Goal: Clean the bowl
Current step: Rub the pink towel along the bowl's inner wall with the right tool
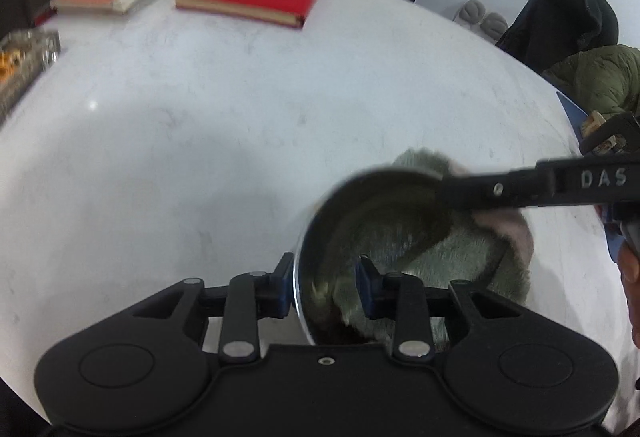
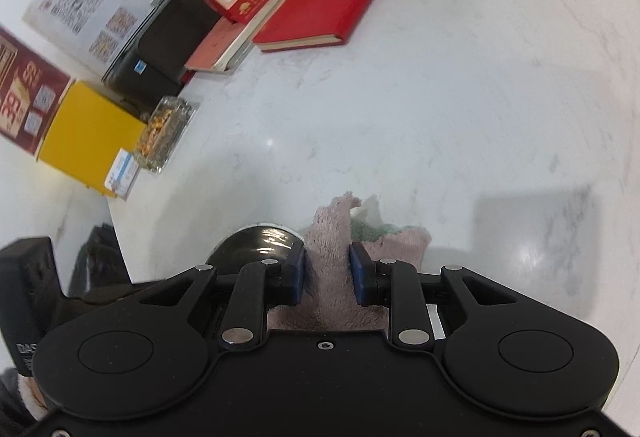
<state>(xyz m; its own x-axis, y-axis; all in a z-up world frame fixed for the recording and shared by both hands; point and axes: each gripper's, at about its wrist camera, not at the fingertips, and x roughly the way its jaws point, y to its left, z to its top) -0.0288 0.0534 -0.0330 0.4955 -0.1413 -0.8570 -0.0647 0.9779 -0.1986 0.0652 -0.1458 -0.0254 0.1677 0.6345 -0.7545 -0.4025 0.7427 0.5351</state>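
step: wiping inside | left gripper clamps steel bowl rim | right gripper pinches cloth, entering from 3 o'clock | next: sweep cloth round wall, bowl held steady

Cloth in bowl on table

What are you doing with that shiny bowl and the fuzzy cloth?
A person is cleaning a metal bowl on a white table. The left hand-held gripper straddles the bowl's rim, one finger inside and one outside, with the bowl tipped up on its side. The right hand-held gripper is shut on a pink and green cloth and reaches into the bowl to wipe it.
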